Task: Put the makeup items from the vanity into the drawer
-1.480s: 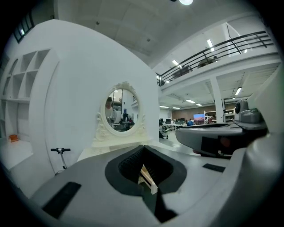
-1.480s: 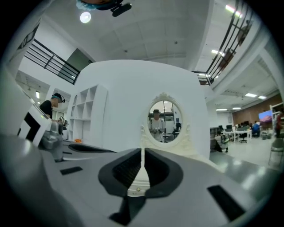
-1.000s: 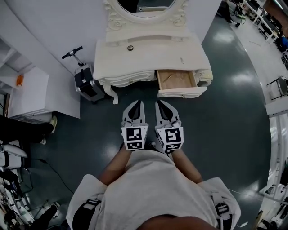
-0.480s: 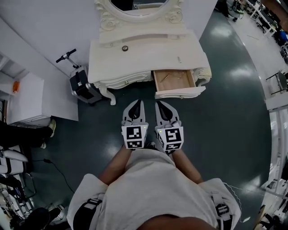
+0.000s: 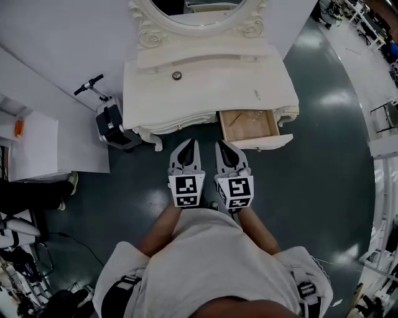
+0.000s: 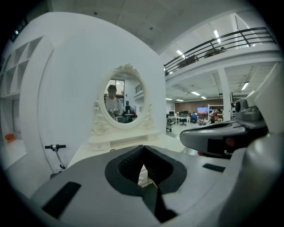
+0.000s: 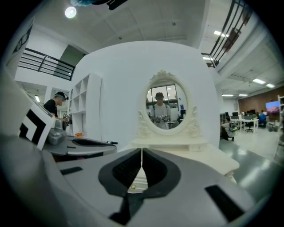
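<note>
In the head view, a cream-white carved counter (image 5: 211, 84) with an oval mirror (image 5: 199, 7) stands against a white wall on a dark green glossy floor (image 5: 323, 180). On its top lie a small round dark makeup item (image 5: 177, 75), left of centre, and a tiny slender pale item (image 5: 257, 94) near the right edge; both are too small to make out further. The light wooden drawer (image 5: 264, 123) at the front right is pulled out, and a thin stick-like item (image 5: 235, 119) lies slantwise on its bottom. The left hand-held gripper (image 5: 188, 143) and the right hand-held gripper (image 5: 222, 145) are side by side in front of the person, pointing at the counter and well short of it. The right one is just before the open drawer. A black folded scooter (image 5: 112, 121) stands at the counter's left end.

In the left gripper view, the dark ribbed pads meet at the tips. The jaws are fully together with nothing between them. The mirror and the counter top lie ahead, and the scooter's handlebar (image 6: 55, 146) shows at the left.

In the right gripper view, the jaws are likewise pressed together and empty. The mirror is straight ahead and reflects a person holding both tools. A white open shelf unit (image 7: 86, 111) stands to the left of the wall.
</note>
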The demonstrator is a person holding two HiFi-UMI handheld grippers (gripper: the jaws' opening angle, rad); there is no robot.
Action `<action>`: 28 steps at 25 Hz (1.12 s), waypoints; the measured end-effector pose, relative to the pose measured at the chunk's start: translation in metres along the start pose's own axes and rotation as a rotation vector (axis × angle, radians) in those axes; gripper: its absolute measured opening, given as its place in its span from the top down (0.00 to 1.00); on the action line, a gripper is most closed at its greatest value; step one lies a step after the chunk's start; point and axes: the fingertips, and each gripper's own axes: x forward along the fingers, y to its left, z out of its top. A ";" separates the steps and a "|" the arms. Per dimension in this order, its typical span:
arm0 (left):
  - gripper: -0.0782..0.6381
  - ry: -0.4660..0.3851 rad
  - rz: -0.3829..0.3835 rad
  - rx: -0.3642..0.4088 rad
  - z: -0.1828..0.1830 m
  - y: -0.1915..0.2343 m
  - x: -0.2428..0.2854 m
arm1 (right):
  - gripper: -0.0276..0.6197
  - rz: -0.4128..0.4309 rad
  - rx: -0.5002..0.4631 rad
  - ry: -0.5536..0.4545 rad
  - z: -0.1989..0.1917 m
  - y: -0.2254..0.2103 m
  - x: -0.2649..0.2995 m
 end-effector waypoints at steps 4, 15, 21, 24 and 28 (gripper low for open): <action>0.88 0.023 -0.030 0.004 0.004 0.028 0.039 | 0.93 -0.026 0.003 0.019 0.009 -0.008 0.047; 0.88 0.066 -0.172 -0.009 0.015 0.082 0.135 | 0.93 -0.164 0.062 0.100 0.016 -0.044 0.139; 0.88 0.074 -0.246 -0.011 0.022 0.075 0.169 | 0.93 -0.239 0.071 0.150 0.010 -0.070 0.146; 0.88 0.082 -0.281 -0.004 0.020 0.062 0.180 | 0.93 -0.260 0.079 0.160 0.006 -0.085 0.149; 0.88 0.109 -0.292 0.021 0.016 0.046 0.206 | 0.93 -0.256 0.098 0.173 0.000 -0.109 0.158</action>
